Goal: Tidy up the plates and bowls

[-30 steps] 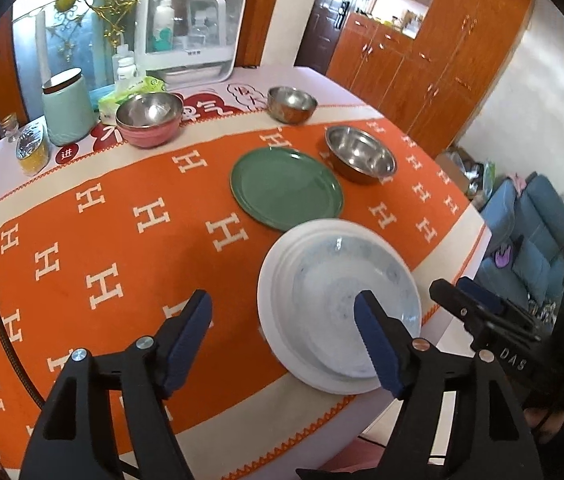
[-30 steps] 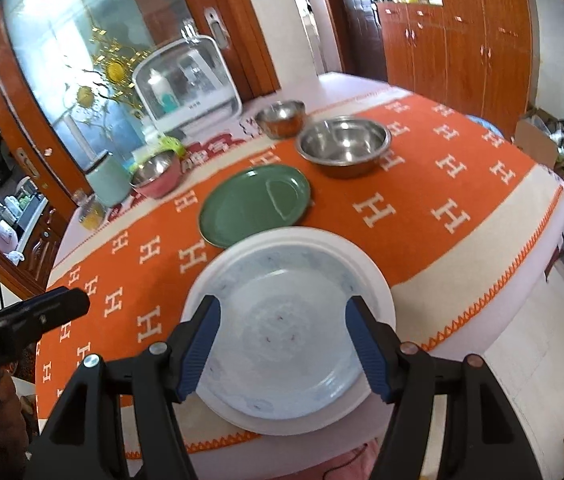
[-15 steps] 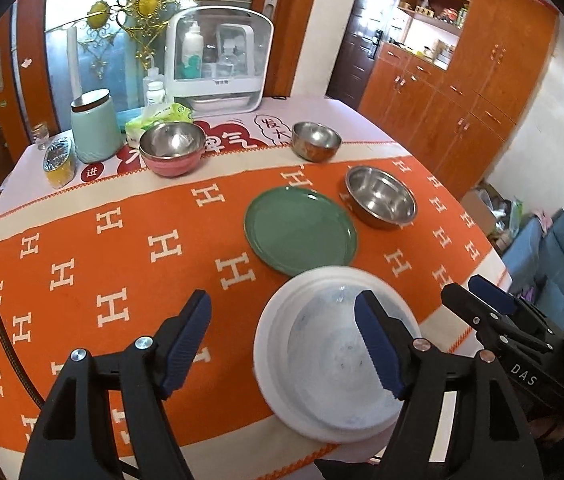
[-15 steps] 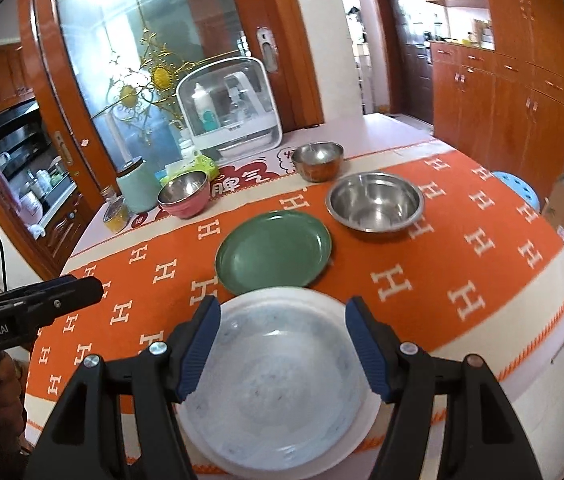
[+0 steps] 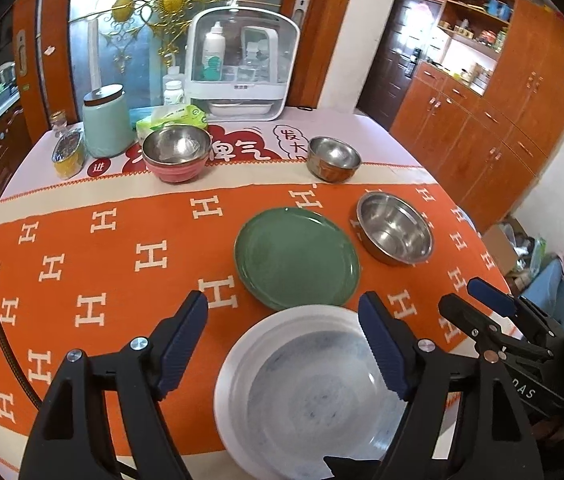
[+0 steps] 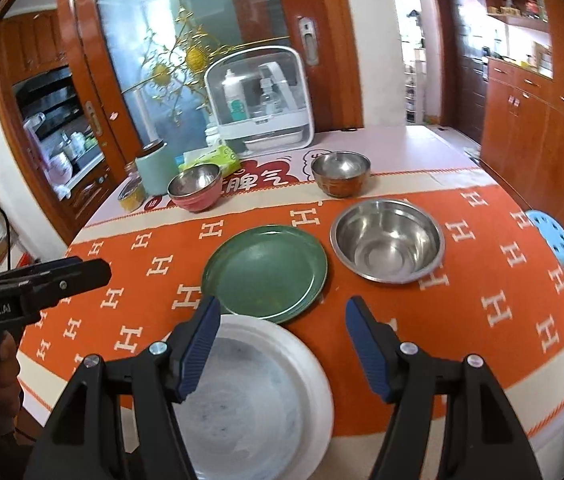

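Observation:
A white plate (image 5: 305,392) (image 6: 258,396) lies at the near edge of the orange-clothed table (image 5: 94,264). Behind it sits a green plate (image 5: 297,257) (image 6: 265,274), with a large steel bowl (image 5: 395,233) (image 6: 387,241) to its right. Farther back stand a pink-sided steel bowl (image 5: 176,153) (image 6: 196,186) and a small copper-sided bowl (image 5: 333,159) (image 6: 340,173). My left gripper (image 5: 283,330) hangs above the white plate, its jaws opening, nothing between them. My right gripper (image 6: 280,336) is open and empty over the same plate.
At the back of the table are a white lidded storage box (image 5: 242,64), a mint canister (image 5: 106,122), a tissue pack (image 5: 174,117) and a small jar (image 5: 68,154). Wooden cabinets (image 5: 513,92) line the right wall. A blue stool (image 6: 553,238) stands by the table.
Both grippers drew back from the table and tilted up, so the white plate slid lower in both views and more of the room shows. Nothing was picked up.

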Available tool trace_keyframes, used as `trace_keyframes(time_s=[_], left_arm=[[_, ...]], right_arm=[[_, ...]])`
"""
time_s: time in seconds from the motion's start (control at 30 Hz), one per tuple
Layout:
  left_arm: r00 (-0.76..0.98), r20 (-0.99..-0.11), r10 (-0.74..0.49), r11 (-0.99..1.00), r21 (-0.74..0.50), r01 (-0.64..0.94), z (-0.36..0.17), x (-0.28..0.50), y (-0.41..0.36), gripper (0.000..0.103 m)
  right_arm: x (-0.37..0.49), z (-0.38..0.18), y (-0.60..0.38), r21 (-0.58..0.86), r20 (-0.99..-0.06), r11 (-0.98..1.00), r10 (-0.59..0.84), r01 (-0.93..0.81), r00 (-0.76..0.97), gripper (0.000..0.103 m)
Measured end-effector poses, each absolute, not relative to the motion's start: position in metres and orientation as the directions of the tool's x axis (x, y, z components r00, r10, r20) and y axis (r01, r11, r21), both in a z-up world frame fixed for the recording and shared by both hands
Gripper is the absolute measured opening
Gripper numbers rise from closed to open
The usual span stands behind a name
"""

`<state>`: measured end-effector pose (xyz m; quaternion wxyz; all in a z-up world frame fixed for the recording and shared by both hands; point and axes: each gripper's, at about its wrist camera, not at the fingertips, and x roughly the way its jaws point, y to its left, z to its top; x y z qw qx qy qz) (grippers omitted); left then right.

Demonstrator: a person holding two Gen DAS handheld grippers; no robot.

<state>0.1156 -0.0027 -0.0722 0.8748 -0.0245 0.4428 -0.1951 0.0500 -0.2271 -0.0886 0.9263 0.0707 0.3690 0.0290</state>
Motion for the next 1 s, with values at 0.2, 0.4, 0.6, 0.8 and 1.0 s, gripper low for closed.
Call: trace_keyframes(time_s=[0.2,0.4,0.6,0.8,1.0], left_arm=[[0.543,-0.774,-0.326,0.944,-0.234,0.233,-0.084,0.127,-0.015,0.077],[0.537,-0.799,-0.273,0.962,-0.235,0.139,-0.098,0.141,-0.021,0.077],[0.531,-0.816,-0.226,0.972,-0.224,0.07,-0.114,0.156,-0.023,0.077],[0.487,-0.85,-0.199,0.977,-0.209,0.035,-0.138,0.18,-0.03,0.077],[0.417,-0.883,-0.215,0.971,-0.241,-0.008,-0.166,0.2,-0.031,0.077]], right_arm=[[0.069,-0.096,-0.239,0.148,-0.694,0.983,0.185,-0.113,0.696,0.065],[0.088,-0.111,-0.248,0.156,-0.723,0.969,0.243,-0.19,0.646,0.065],[0.108,-0.129,-0.254,0.189,-0.752,0.956,0.289,-0.227,0.593,0.065],[0.131,-0.149,-0.255,0.226,-0.783,0.944,0.324,-0.242,0.531,0.065],[0.144,-0.171,-0.249,0.235,-0.816,0.938,0.333,-0.255,0.472,0.065]])
